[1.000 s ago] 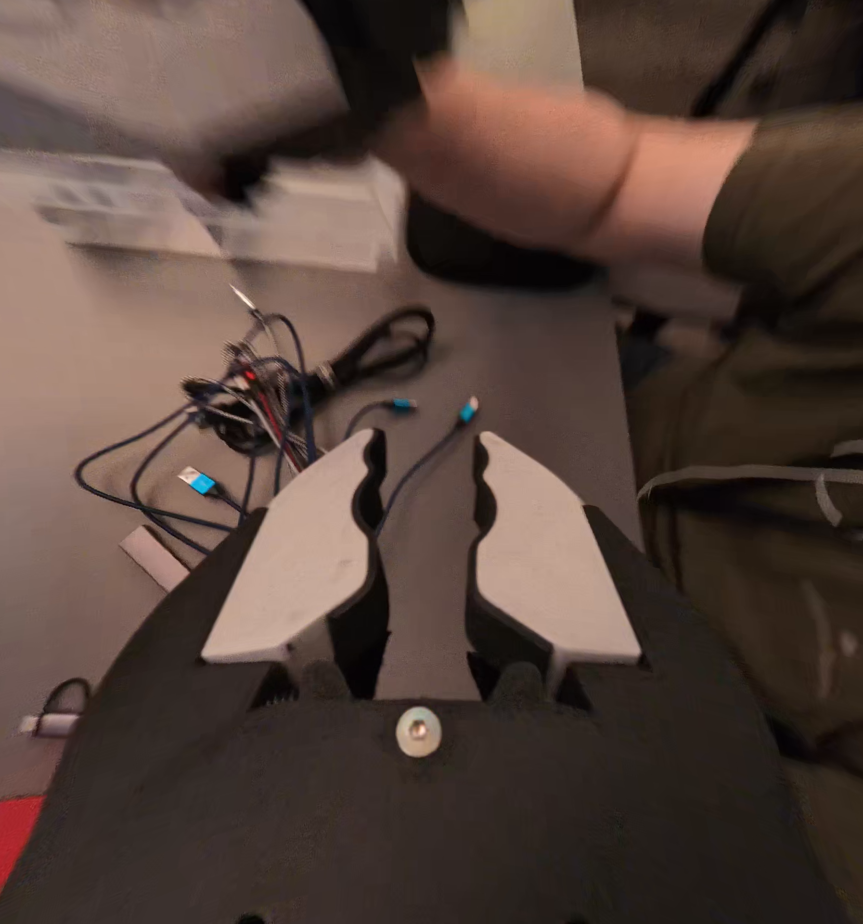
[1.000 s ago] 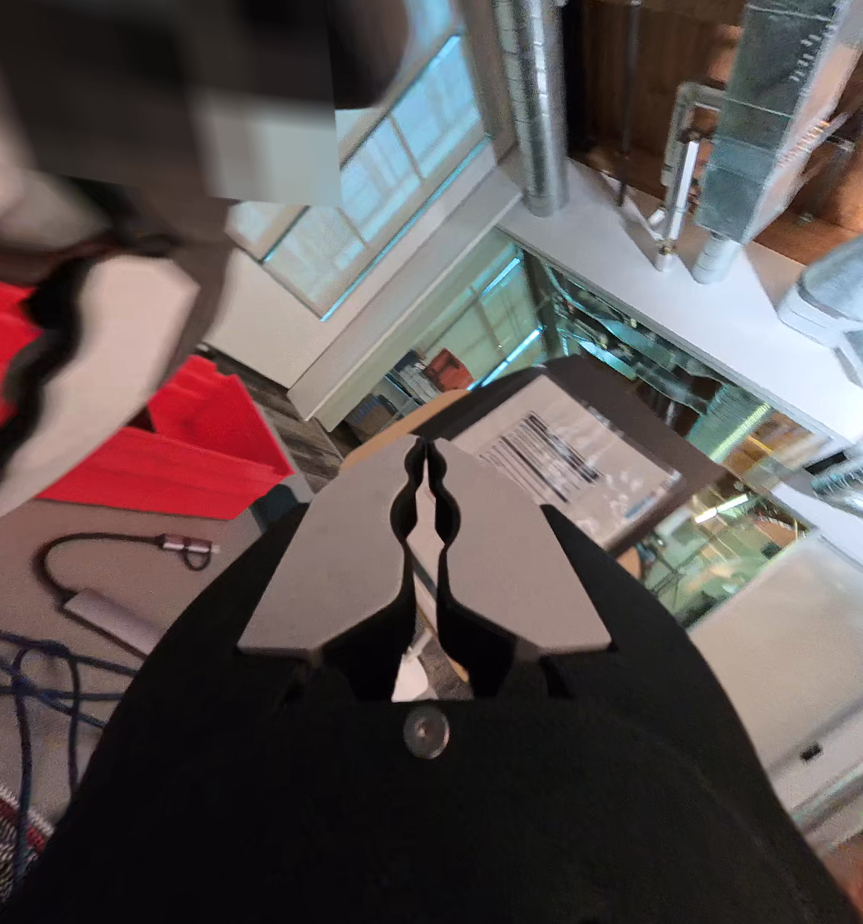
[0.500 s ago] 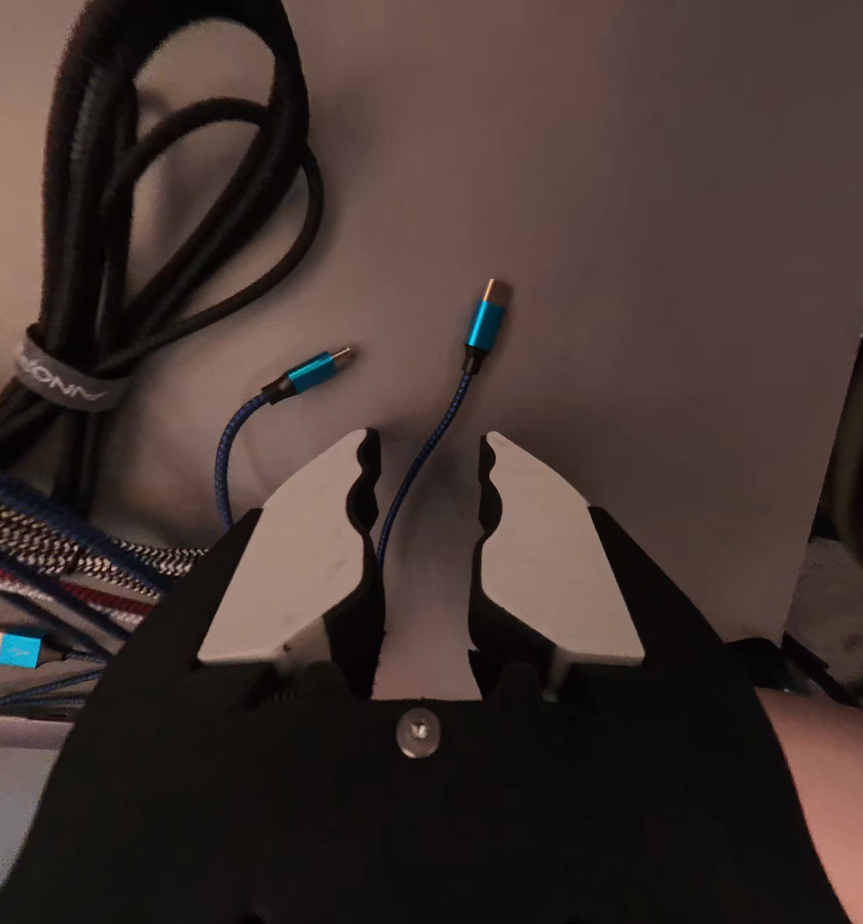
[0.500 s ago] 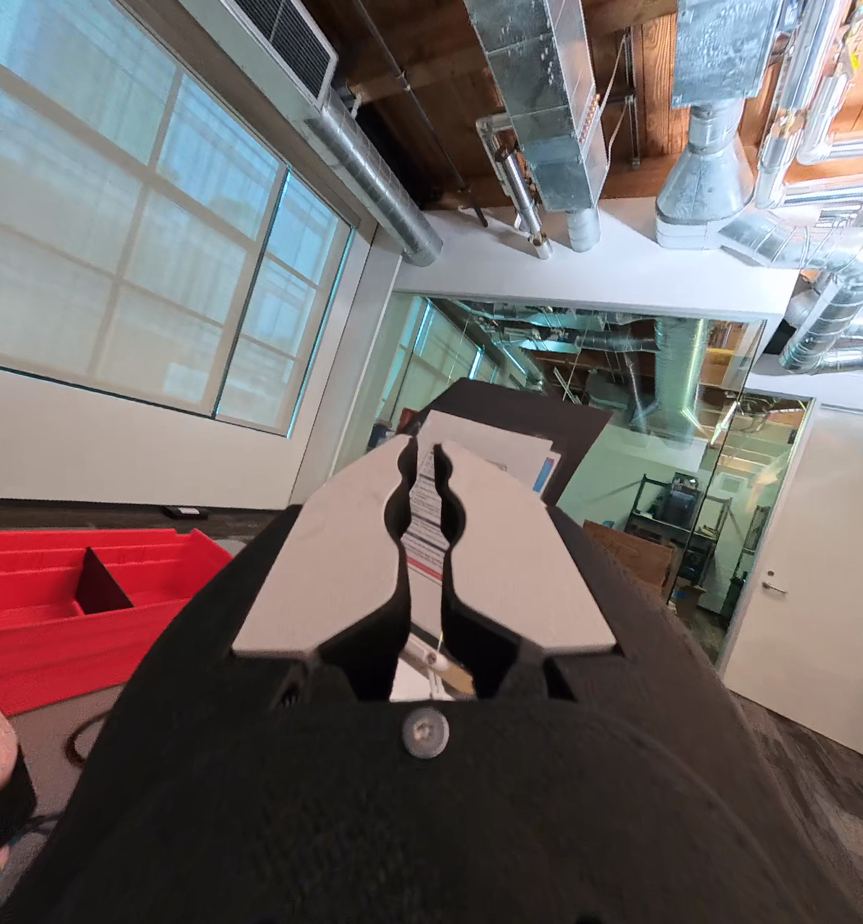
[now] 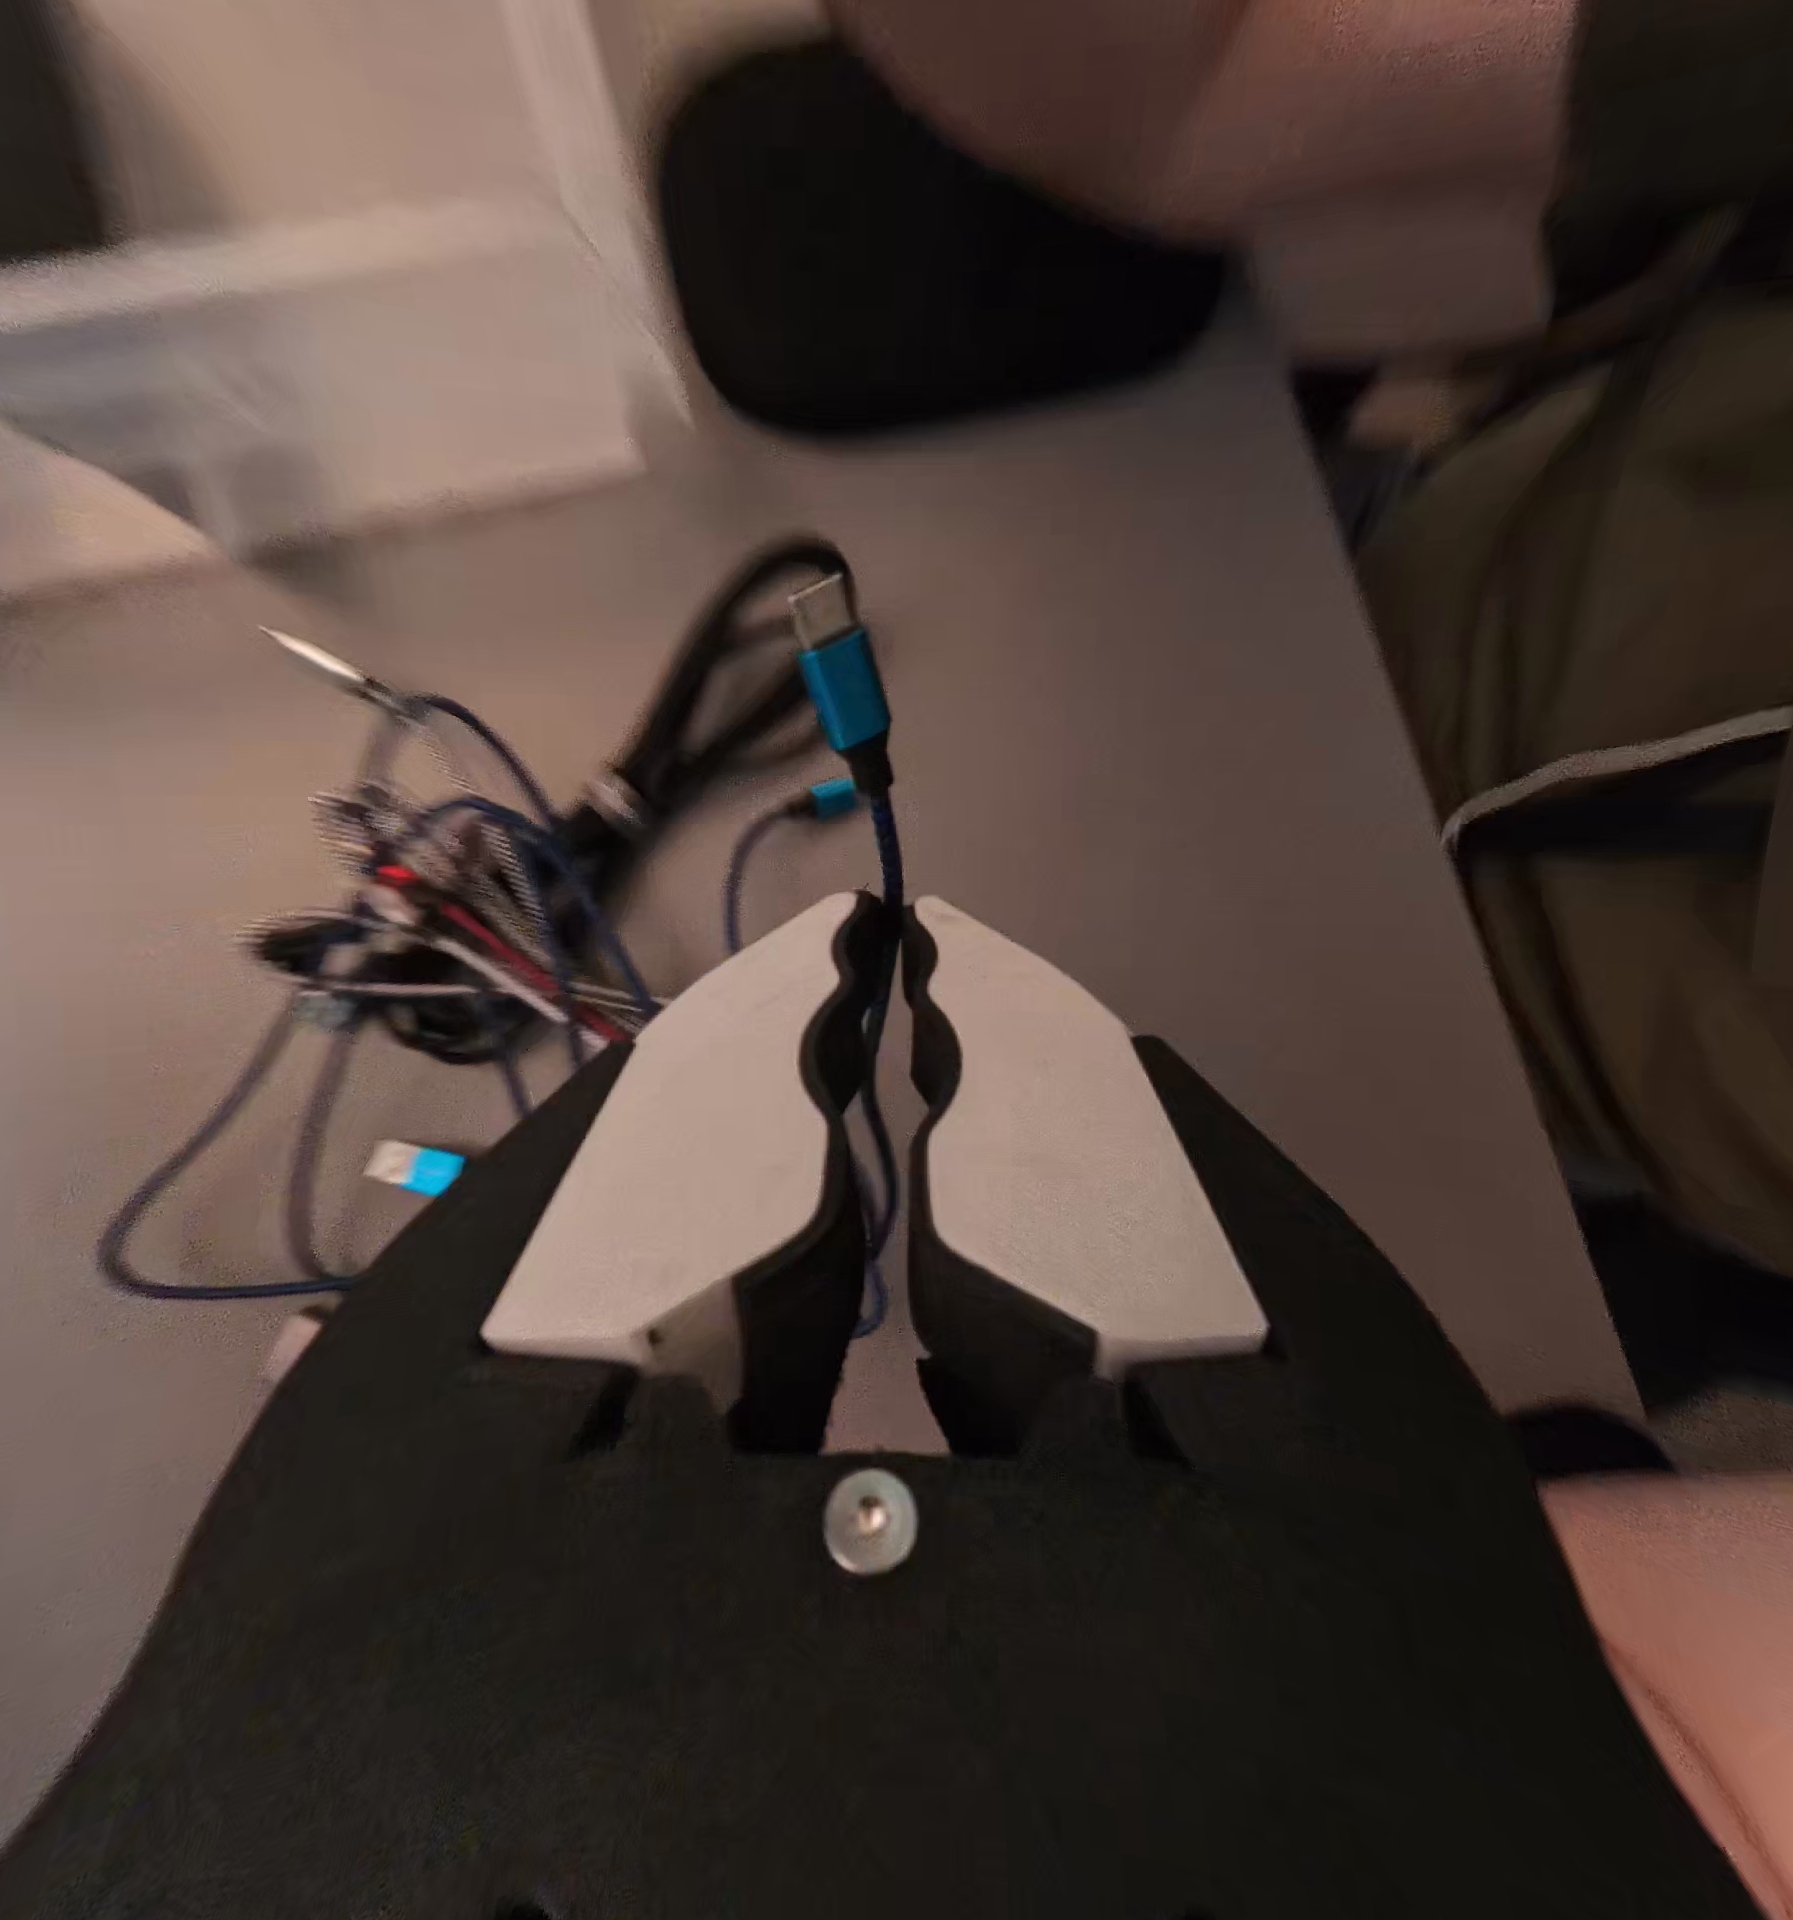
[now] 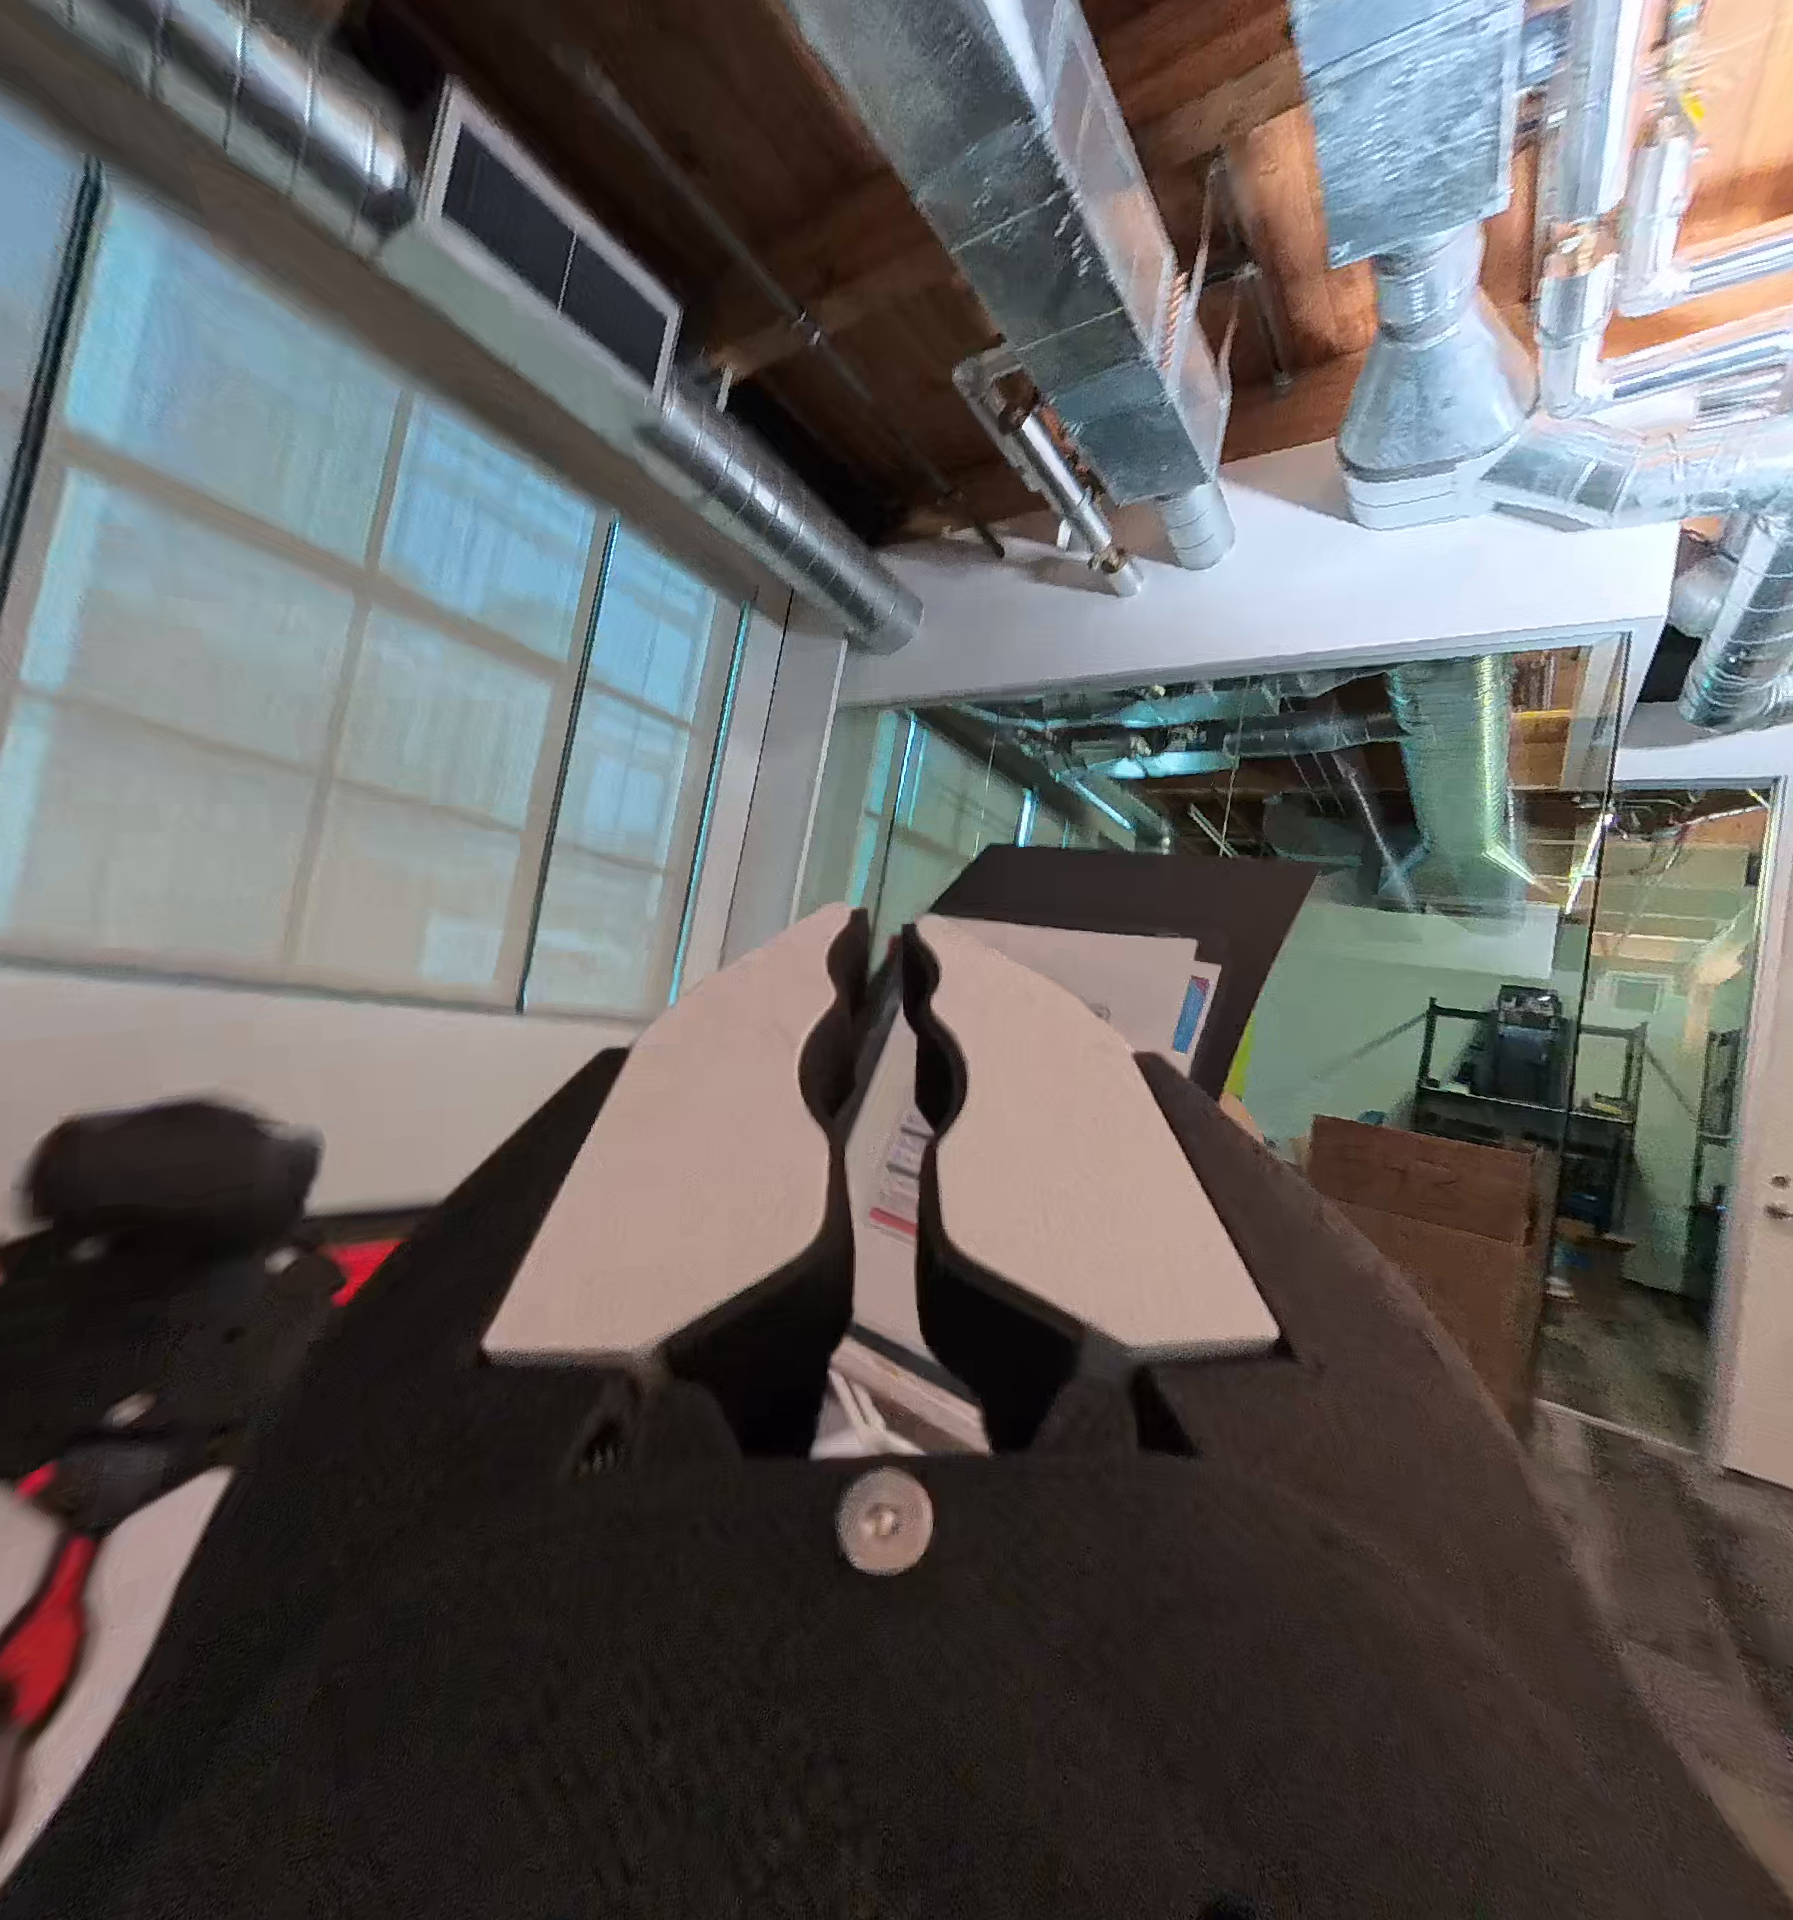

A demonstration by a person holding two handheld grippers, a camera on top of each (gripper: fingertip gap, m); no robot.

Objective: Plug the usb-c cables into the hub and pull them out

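In the left wrist view my left gripper [image 5: 890,904] is shut on a blue braided USB-C cable. Its blue plug [image 5: 843,686] with the metal tip sticks up past the fingertips, lifted above the grey table [image 5: 1131,831]. A second blue USB-C plug [image 5: 830,800] lies on the table behind it. I cannot clearly see the hub. In the right wrist view my right gripper [image 6: 881,925] is shut and empty, pointing up and away from the table toward windows and ceiling ducts.
A tangle of blue, red and black cables [image 5: 456,904] lies left of my left gripper, with a black cable bundle [image 5: 705,686] and a blue USB-A plug [image 5: 419,1169]. A white box [image 5: 300,364] stands behind. A person's arm [image 5: 1235,104] and olive clothing [image 5: 1650,727] border the table's right edge. Tip to tip, the grippers are about 30 cm apart.
My left gripper has closed on the blue cable it straddled and lifted it off the table. My right gripper stayed shut and swung slightly, still facing the room.
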